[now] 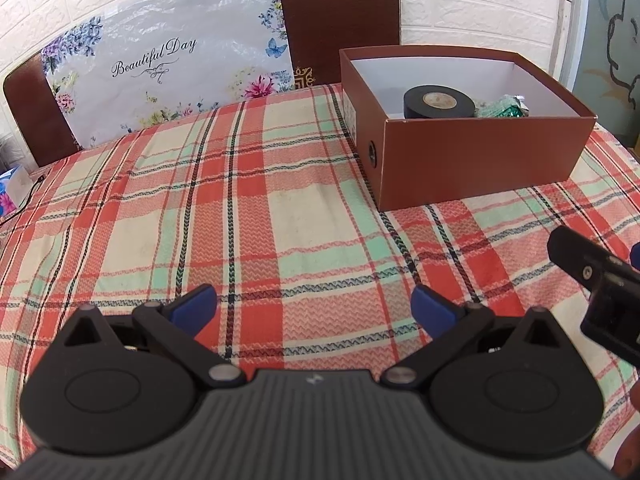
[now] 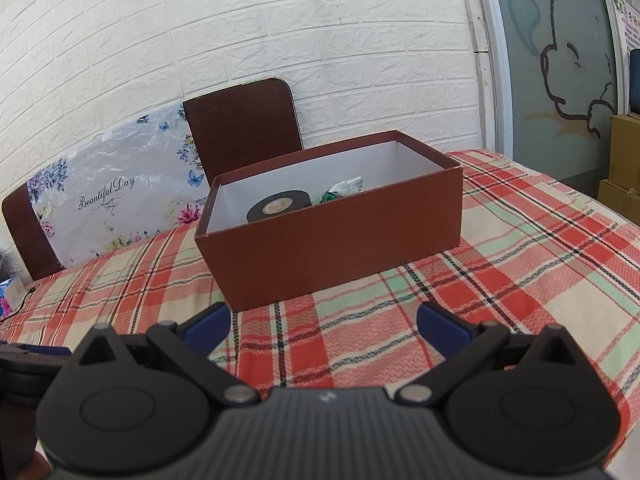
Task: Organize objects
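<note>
A rectangular brown cardboard box (image 1: 476,160) with smooth white inner walls stands lidless on a woven plaid tablecloth (image 1: 248,200) of red, cream and mint checks crossed by thin dark lines. Inside the box a round roll of black tape (image 1: 439,105) lies flat, its pale paper core facing up, and just beside it sits a crinkled green-and-white foil packet (image 1: 506,107). The left gripper (image 1: 314,304), matte black plastic with ribbed body and blue-padded fingertips, hovers above bare cloth with its jaws spread wide and nothing between them. The right gripper (image 2: 323,322), of the same build, is likewise released and empty, facing the box's long side. Behind the table lean a flowered plastic-wrapped panel (image 1: 168,64) and dark brown chair backs (image 1: 340,16) against a white embossed brick wall (image 2: 280,32).
</note>
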`<state>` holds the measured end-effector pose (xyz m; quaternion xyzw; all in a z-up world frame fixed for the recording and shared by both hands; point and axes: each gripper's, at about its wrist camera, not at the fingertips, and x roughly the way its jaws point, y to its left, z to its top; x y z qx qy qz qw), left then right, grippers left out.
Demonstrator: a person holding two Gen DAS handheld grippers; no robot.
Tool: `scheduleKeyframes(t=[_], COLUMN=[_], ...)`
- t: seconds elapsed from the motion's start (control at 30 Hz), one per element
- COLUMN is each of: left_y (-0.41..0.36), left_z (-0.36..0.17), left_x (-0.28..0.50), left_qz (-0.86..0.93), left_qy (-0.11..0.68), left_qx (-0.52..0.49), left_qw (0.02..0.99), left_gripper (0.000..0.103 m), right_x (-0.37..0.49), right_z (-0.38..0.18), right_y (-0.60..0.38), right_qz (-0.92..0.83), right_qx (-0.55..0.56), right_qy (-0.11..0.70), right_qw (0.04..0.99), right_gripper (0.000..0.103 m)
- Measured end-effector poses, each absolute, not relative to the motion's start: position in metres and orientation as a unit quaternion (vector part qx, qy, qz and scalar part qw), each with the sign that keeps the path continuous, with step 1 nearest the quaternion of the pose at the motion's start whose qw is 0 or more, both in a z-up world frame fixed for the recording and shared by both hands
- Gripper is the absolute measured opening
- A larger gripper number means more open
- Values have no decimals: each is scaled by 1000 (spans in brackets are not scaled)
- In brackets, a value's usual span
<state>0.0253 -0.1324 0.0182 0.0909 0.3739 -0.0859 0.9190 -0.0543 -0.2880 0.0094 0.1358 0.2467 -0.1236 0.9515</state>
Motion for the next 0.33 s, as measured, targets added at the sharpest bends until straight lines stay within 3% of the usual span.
scheduleKeyframes(t=[0.33], left_y=[-131], left_z=[25], left_x=[22], left_qz=[-100], left_qy=[352], left_qx=[85], left_qw=[927], left_gripper=[103], right_x=[-54], right_z=[9], right_y=[-289], right_qz=[-123], right_qx=[136], right_qy=[246], right_qw=[952], right_gripper=[103])
